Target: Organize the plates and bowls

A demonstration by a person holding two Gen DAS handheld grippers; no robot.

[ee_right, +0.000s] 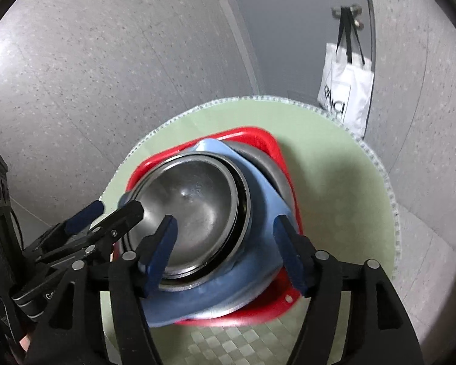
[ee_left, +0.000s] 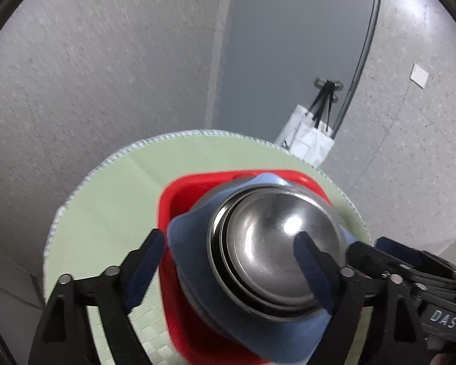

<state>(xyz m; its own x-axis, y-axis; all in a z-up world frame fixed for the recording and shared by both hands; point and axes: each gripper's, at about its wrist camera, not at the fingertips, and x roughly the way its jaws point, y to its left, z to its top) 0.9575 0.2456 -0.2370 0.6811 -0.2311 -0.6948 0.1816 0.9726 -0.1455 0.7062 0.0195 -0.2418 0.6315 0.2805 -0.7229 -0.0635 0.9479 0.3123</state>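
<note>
A stack stands on a round green table (ee_left: 106, 200): a red square plate (ee_left: 179, 194) at the bottom, a blue wavy-edged bowl (ee_left: 188, 237) on it, and nested steel bowls (ee_left: 267, 243) on top. The stack also shows in the right wrist view: red plate (ee_right: 258, 140), blue bowl (ee_right: 267, 203), steel bowls (ee_right: 194, 203). My left gripper (ee_left: 228, 243) is open, its fingers straddling the stack's left rim. My right gripper (ee_right: 225, 225) is open, straddling the stack's right side. Each gripper shows in the other's view, the right gripper (ee_left: 389, 258) and the left gripper (ee_right: 106, 216).
The table (ee_right: 334, 182) has a checkered cloth edge. A white tote bag (ee_left: 307, 140) hangs from a door handle behind the table, also in the right wrist view (ee_right: 346, 91). Speckled grey floor surrounds the table.
</note>
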